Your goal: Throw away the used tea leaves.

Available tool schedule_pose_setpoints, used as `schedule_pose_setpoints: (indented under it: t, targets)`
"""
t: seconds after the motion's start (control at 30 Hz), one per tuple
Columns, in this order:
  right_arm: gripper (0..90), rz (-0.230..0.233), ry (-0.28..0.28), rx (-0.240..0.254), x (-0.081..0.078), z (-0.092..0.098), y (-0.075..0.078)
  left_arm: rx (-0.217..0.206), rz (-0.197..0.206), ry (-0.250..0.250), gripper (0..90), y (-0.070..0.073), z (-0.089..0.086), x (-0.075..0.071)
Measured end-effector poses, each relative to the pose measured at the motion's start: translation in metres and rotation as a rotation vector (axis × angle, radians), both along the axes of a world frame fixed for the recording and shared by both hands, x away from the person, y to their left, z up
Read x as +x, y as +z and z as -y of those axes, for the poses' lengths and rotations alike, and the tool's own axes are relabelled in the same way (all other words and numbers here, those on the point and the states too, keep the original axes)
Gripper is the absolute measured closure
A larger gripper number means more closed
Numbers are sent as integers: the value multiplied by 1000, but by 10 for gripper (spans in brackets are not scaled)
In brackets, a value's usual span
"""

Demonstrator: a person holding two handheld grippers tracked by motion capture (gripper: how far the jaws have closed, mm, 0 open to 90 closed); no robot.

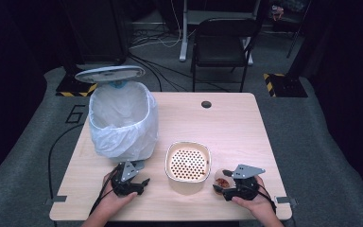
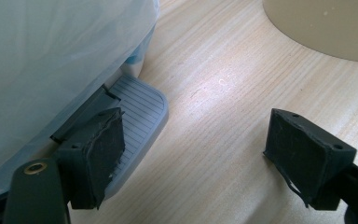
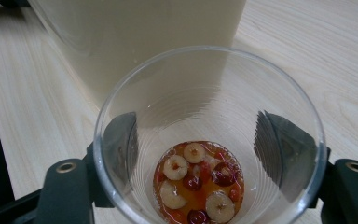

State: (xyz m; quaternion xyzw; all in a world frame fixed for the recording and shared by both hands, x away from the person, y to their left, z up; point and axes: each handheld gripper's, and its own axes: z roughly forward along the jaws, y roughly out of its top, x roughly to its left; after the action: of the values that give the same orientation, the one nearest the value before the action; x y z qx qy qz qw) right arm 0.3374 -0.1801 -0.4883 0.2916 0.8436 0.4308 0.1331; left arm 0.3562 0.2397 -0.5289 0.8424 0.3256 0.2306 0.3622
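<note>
One clear plastic cup (image 3: pixel 209 135) stands upright on the pale wood worktop (image 1: pixel 236 127), mouth up, fruit slices in amber liquid at its bottom. Right gripper (image 1: pixel 224 182) straddles it, jaws against its walls. Beside it: one cream perforated container (image 1: pixel 187 166). Left gripper (image 1: pixel 137 182) gapes, holding nothing, by one bag-lined pedal bin (image 1: pixel 122 120).

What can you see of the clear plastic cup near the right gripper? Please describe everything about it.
The clear plastic cup is thin, see-through and round-rimmed, standing upright on the wooden table just right of the beige strainer container. At its bottom lies a little orange liquid with pale sliced rounds and dark red pieces. The right gripper has one black finger on each side of its wall, seemingly touching it.
</note>
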Motion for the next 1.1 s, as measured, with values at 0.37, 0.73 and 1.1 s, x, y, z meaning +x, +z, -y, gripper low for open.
schedule_pose_setpoints:
  t: [0.37,0.73,1.1]
  targets:
    - [335,14,2,21,2,2,4,0,0,0,194,0,0,0]
    - [377,7,-2,20,4,5,9,0,0,0,193,0,0,0]
    - [395,17,-4,20,12,10,20,0,0,0,193,0,0,0]
